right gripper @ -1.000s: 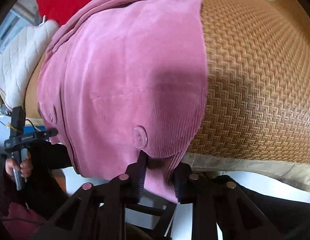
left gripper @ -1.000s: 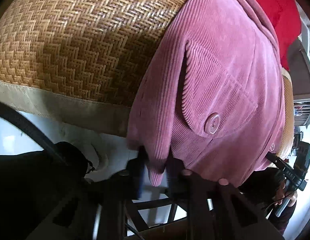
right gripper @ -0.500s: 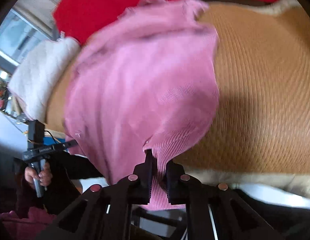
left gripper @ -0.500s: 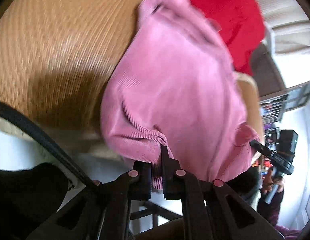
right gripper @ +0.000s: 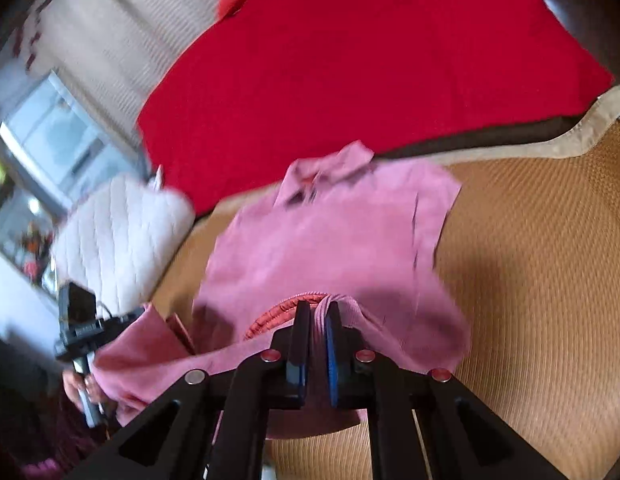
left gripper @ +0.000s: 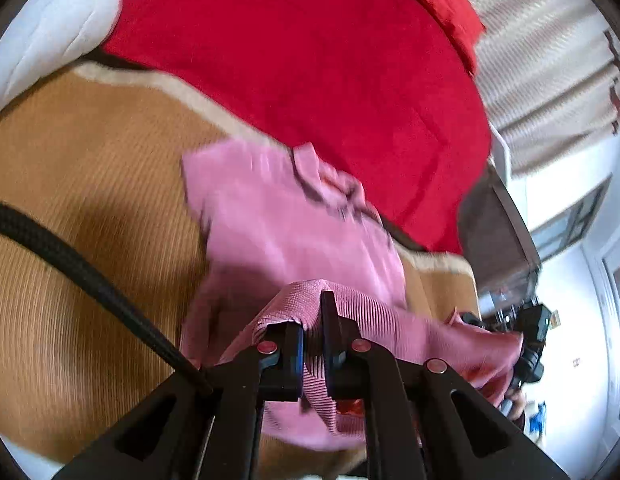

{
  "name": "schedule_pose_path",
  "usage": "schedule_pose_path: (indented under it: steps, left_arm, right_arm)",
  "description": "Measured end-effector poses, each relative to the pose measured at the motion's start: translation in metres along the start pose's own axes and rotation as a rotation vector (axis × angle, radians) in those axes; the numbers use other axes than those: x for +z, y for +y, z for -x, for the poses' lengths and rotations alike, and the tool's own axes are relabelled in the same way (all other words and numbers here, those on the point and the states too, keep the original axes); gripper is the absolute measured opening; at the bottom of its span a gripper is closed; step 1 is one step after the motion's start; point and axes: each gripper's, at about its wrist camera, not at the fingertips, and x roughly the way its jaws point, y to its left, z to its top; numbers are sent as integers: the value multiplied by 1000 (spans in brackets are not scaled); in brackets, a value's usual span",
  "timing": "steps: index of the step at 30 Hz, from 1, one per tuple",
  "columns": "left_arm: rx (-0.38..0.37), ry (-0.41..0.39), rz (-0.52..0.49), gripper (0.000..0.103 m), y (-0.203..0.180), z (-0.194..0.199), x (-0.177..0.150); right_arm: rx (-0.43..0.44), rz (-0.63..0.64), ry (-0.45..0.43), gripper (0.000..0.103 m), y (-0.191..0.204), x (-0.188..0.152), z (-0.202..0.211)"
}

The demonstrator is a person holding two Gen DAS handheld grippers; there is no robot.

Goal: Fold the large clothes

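Left hand-held gripper (left gripper: 313, 334) is clamped on a bunched fold of the pink corduroy shirt (left gripper: 277, 232), fabric squeezed between its fingers (left gripper: 291, 344) w/ a ribbed strip hanging out below, toward 6 o'clock. Rest of the shirt lies on the woven mat (left gripper: 69, 208), collar (left gripper: 322, 176) pointing to 12 o'clock, touching the mat's beige border. Black braided cable (left gripper: 89, 280) runs from 9 o'clock down to the gripper body. Red blanket (left gripper: 310, 60) fills the 12 o'clock area beyond the mat; white quilted pillow (left gripper: 49, 28) at 10 o'clock; curtain (left gripper: 550, 60) at 2 o'clock. Lifted hem stretches toward 3 o'clock, where the other gripper shows, blurred.

Right hand-held gripper (right gripper: 318, 338) is likewise pinched tight on a gathered fold of the shirt (right gripper: 330, 232), pink cloth wedged between the fingers (right gripper: 301, 340). Collar (right gripper: 330, 164) sits at 12 o'clock near the mat (right gripper: 530, 260) edge. Shirt's lower edge is raised off the mat & runs toward 8 o'clock. Quilted pillow (right gripper: 121, 232) at 9 o'clock, red blanket (right gripper: 370, 48) at 12 o'clock, window (right gripper: 53, 148) at 10 o'clock. Both views are motion-blurred
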Motion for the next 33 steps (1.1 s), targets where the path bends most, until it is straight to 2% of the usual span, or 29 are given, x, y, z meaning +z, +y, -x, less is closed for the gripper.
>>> schedule_pose_path:
  steps: [5, 8, 12, 14, 16, 17, 19, 20, 22, 23, 24, 26, 28, 30, 31, 33]
  left_arm:
    - [21, -95, 58, 8, 10, -54, 67]
    - [46, -168, 107, 9, 29, -83, 92]
    - [74, -141, 192, 9, 55, -115, 98]
    - [52, -135, 223, 20, 58, -119, 100]
    - [22, -181, 213, 45, 51, -108, 100]
    - [19, -260, 188, 65, 42, -97, 101]
    - [46, -407, 146, 84, 28, -72, 99]
    - [47, -452, 125, 85, 21, -61, 96]
    - [58, -414, 102, 85, 11, -59, 94]
    - [81, -352, 92, 85, 6, -64, 90]
    - [97, -318, 82, 85, 4, -69, 86]
    - [157, -254, 62, 85, 3, -80, 74]
    - [228, -189, 57, 85, 6, -93, 65]
    - [266, -143, 58, 85, 10, -103, 58]
    - [295, -127, 47, 85, 11, -108, 55]
    - [344, -108, 15, 85, 13, -114, 53]
  right_arm:
    - [-20, -149, -76, 8, -42, 63, -49]
    - [-50, -232, -112, 8, -74, 86, -85]
    - [-67, -359, -180, 10, -127, 101, -122]
    - [-90, -456, -160, 12, -150, 101, -135]
    - [-82, -479, -145, 12, -155, 101, -140]
    - [-95, -458, -144, 12, -151, 103, -139]
    - [-104, -399, -137, 12, -135, 109, -134]
    - [-111, -379, -136, 14, -128, 111, -132]
    - [-147, -322, -128, 34, -110, 114, -130]
    - [-158, -298, -120, 71, -106, 113, -131]
    - [-180, -272, -103, 93, -100, 112, -134]
    - [-221, -231, -126, 92, -93, 105, -136]
    - [-230, -185, -110, 88, -88, 101, -140]
    - [-234, -177, -65, 68, -87, 99, -151]
    - [-250, -173, -28, 63, -86, 97, -159]
    - [-265, -155, 25, 38, -86, 92, -176]
